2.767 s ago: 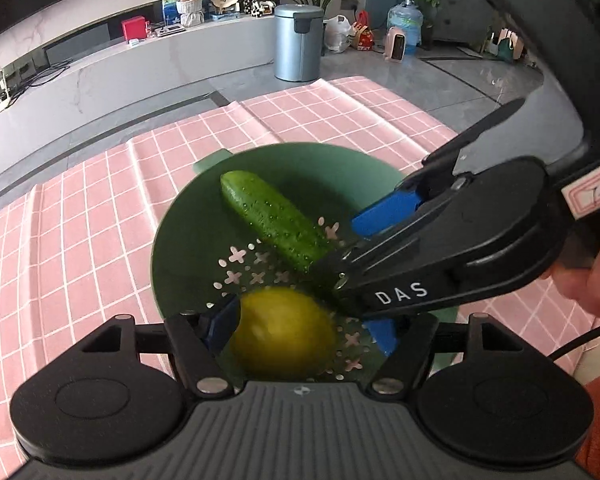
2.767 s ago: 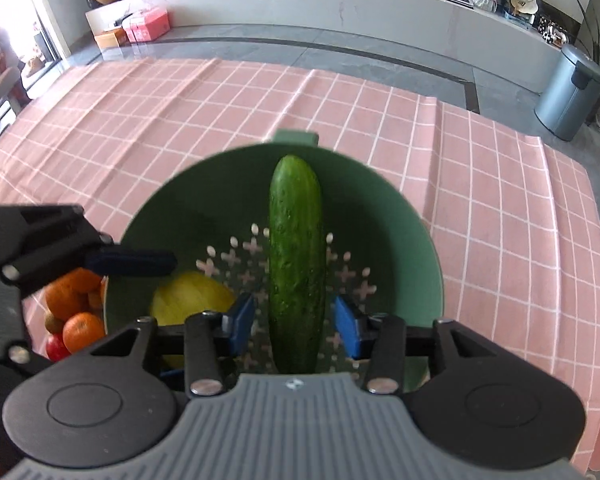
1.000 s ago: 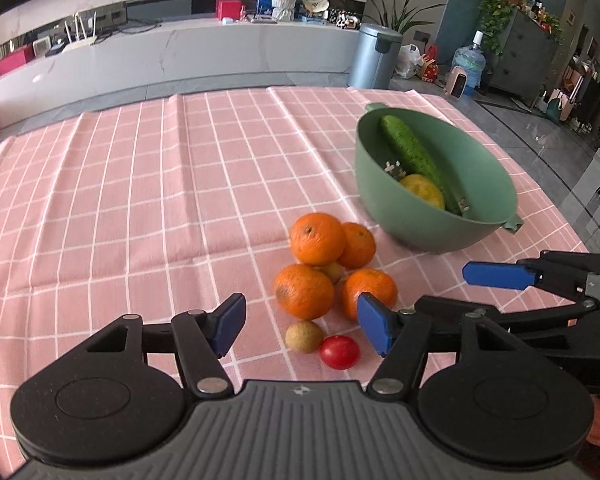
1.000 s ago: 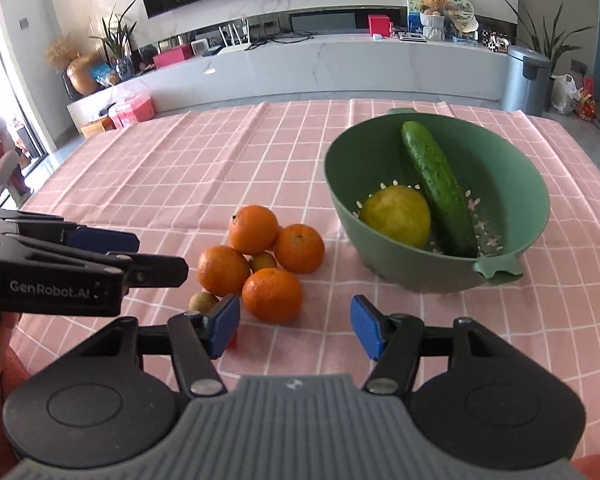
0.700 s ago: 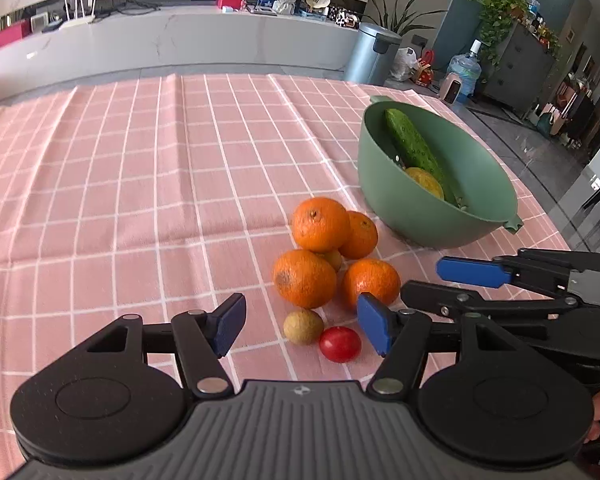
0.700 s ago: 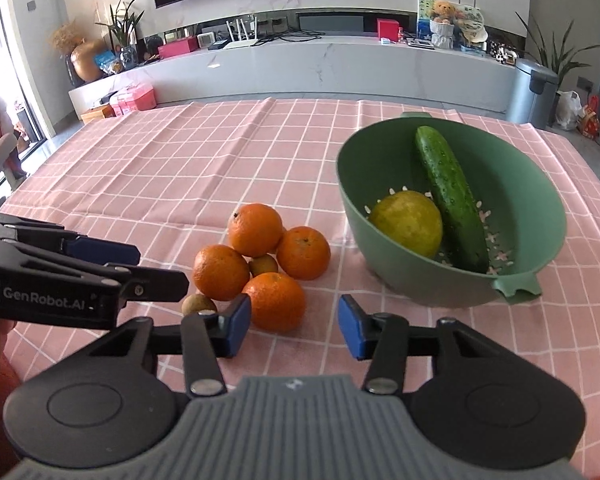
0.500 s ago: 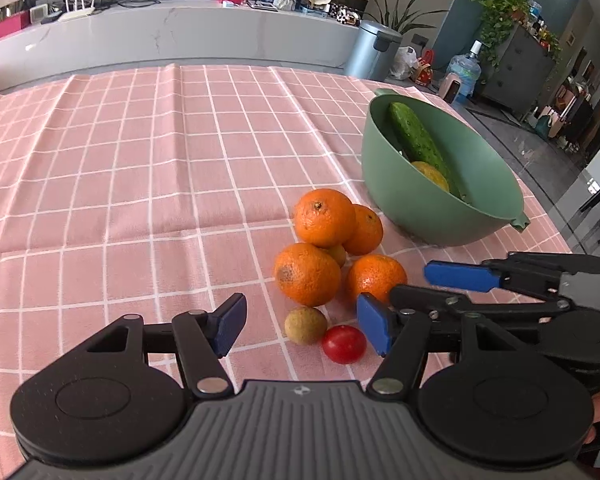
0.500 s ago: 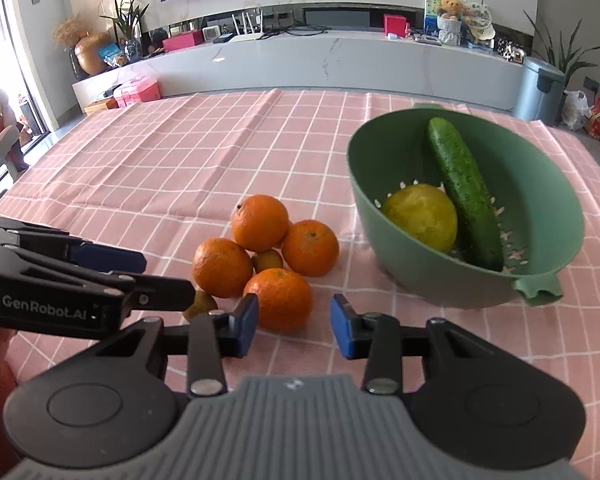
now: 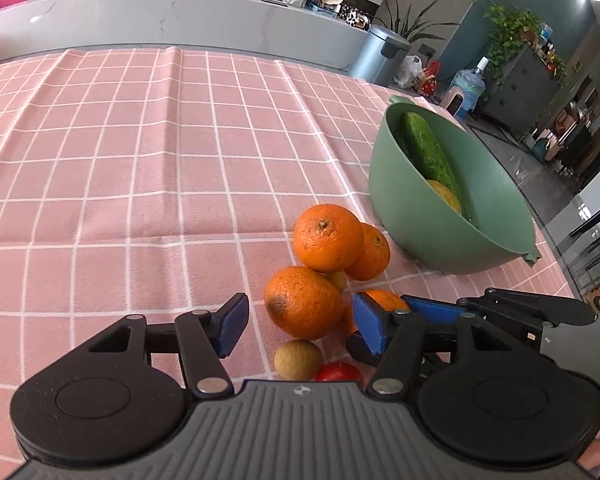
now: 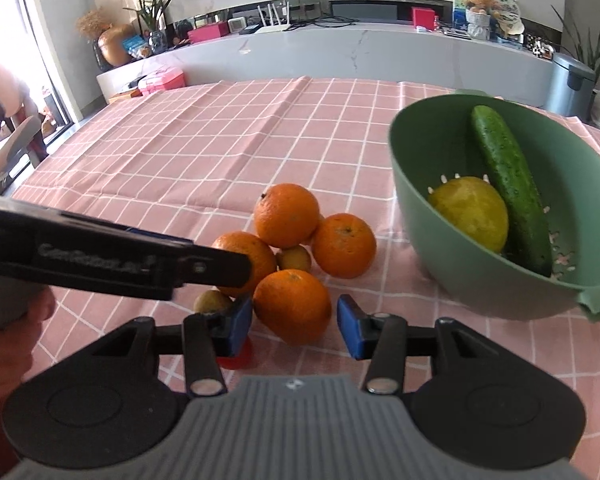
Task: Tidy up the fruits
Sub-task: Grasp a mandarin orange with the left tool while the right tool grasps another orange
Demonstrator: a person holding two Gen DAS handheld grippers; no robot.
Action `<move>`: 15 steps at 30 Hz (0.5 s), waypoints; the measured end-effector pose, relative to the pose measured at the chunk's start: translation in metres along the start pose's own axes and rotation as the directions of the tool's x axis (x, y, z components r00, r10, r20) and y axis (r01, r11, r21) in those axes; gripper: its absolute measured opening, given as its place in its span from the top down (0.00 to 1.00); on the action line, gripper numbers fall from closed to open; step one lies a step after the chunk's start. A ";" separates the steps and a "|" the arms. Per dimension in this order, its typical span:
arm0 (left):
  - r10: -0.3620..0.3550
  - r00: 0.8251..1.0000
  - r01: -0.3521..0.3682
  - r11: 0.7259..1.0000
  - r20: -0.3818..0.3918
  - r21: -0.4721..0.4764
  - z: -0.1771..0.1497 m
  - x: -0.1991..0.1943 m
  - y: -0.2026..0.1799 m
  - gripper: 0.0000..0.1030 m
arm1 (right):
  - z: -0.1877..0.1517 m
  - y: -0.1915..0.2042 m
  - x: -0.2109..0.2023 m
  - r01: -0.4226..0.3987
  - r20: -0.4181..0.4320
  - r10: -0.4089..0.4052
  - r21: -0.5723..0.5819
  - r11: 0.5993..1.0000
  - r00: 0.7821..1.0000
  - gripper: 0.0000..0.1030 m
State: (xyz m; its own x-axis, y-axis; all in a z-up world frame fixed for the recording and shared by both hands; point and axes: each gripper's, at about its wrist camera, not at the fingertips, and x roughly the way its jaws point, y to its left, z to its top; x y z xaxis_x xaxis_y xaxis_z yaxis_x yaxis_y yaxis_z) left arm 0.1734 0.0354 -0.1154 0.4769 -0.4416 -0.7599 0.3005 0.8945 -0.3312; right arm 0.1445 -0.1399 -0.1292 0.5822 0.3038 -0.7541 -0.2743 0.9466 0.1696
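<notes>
You've got each hand-held gripper straddling an orange for the bowl [image 10: 428, 264]: left hand-held gripper [image 9: 298, 322] closing round the left orange [image 9: 304, 302], right hand-held gripper [image 10: 295, 326] opening around the front orange [image 10: 292, 306], neither pinched yet.

The only lettering sits in the right wrist view, on the black side of the left gripper [image 10: 236, 266] crossing the frame: pale print, blurred by motion, which seems to read "GenRobot.AI" but cannot be made out for sure; nothing else in either view carries text that can be read
</notes>
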 end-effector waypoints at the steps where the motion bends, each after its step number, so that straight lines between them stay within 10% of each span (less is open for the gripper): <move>1: -0.001 1.000 0.001 1.000 -0.006 -0.001 0.000 0.002 0.000 0.33 | 0.000 0.000 0.001 0.003 -0.003 -0.003 0.001 1.000 1.000 0.56; 15: -0.001 1.000 0.001 1.000 0.000 -0.025 -0.002 0.006 0.001 0.52 | -0.002 -0.003 0.003 0.016 -0.005 -0.016 -0.003 1.000 1.000 0.61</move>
State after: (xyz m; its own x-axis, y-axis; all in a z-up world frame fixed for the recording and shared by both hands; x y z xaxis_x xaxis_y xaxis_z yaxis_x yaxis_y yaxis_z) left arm 0.1750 0.0341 -0.1210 0.4767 -0.4423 -0.7597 0.2805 0.8955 -0.3454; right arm 0.1451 -0.1418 -0.1333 0.5827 0.2877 -0.7601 -0.2672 0.9511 0.1552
